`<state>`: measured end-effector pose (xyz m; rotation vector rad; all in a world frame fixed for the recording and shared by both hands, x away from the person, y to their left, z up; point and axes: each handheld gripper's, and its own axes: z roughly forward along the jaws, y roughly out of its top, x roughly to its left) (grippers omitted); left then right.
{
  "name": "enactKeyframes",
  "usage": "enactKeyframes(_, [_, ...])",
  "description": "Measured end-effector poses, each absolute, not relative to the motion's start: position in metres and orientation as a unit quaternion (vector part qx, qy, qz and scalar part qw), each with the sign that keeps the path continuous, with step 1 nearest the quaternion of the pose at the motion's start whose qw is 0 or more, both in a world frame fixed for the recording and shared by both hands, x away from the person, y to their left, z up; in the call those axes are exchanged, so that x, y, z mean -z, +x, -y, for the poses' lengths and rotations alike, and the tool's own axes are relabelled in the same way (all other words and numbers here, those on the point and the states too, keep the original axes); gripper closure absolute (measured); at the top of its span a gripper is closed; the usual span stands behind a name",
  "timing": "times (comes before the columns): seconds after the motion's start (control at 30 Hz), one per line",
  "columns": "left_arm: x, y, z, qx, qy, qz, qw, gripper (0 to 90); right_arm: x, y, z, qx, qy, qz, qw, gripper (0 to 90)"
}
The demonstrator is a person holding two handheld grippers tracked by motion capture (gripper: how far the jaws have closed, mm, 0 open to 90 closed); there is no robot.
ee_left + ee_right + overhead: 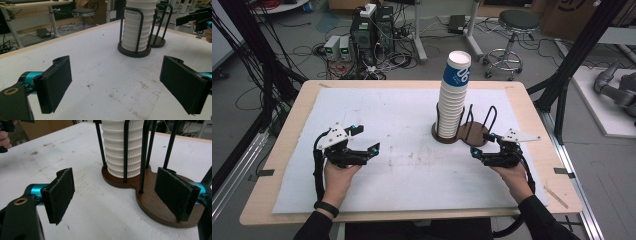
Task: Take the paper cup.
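Stack of paper cups (453, 97) standing in the left ring of a two-ring holder (462, 134), right of centre on the white-covered table (387, 170). The stack's long axis runs near vertical, with a slight lean toward the far right at the top; the uppermost cup bears a blue band, and its white disc-shaped end faces up toward the high camera. Black wire hoops rise from the holder's dark brown base around the lower cups; the second ring, to the right, holds no cups. Left gripper (366, 140): held low over the table well to the left of the stack, jaws pointing toward the table's centre, jaws apart with nothing between them; in the left gripper view (115, 85) bare, stained tabletop lies between the two pads. Right gripper (482, 146): just beside the holder's near right edge, jaws pointing left toward it, likewise parted and empty; in the right gripper view (115, 195) the holder's base lies ahead of the pads. Both forearms enter from the near edge, hands gripping from below.
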<state>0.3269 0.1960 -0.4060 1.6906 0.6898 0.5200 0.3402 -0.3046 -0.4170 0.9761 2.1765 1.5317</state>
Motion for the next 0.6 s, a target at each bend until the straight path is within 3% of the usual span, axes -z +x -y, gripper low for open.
enactKeyframes(0.6, [0.4083, 0.3288, -0.1855, -0.205, 0.726, -0.286, 0.591, 10.5, 0.4102, 0.3328, 0.3067, -0.544, 0.33, -0.756, 0.154, 17.0])
